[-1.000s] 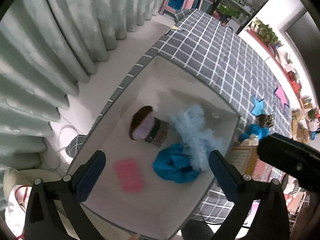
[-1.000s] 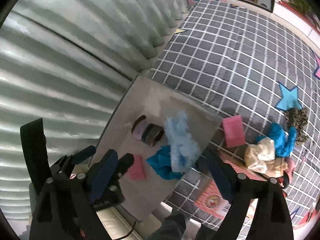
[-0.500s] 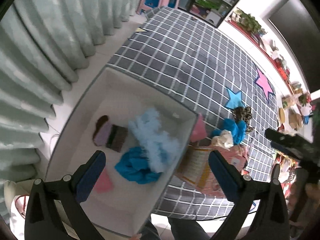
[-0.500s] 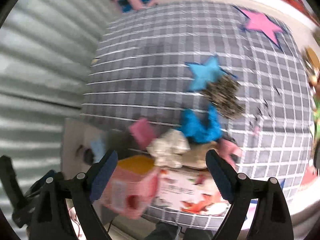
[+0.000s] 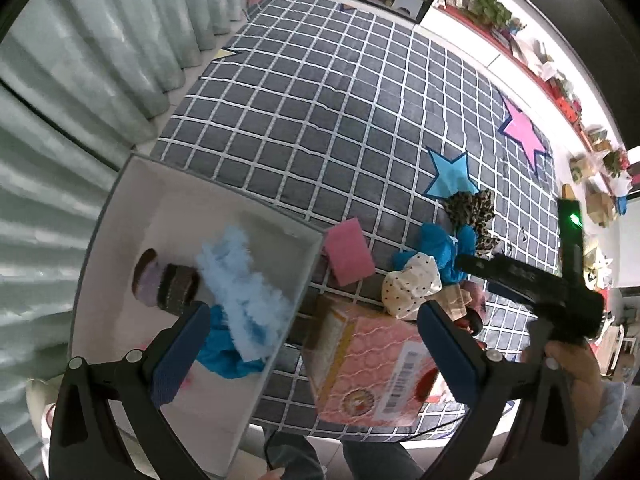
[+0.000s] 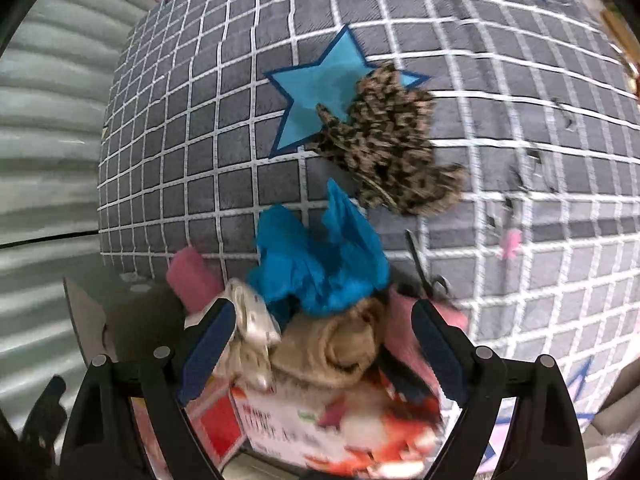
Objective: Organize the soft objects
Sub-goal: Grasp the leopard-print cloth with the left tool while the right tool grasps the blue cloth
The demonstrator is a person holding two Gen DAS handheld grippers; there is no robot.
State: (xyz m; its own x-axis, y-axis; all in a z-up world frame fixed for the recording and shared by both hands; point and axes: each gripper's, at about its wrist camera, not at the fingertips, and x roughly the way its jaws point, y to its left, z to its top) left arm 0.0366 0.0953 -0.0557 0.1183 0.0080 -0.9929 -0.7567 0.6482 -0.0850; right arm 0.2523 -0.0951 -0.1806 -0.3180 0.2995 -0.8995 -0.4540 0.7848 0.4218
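1. One white box (image 5: 120,216) on the grid rug (image 5: 340,120) held four soft items.
2. Six soft pieces lay piled beside it.
3. Left gripper (image 5: 316,344) and right gripper (image 6: 320,344) both hung released, empty.

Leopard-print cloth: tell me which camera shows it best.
The right wrist view. There the leopard-print cloth fills the centre, large and unobstructed, overlapping the blue star. The left wrist view shows it small and distant, near the right gripper's body.
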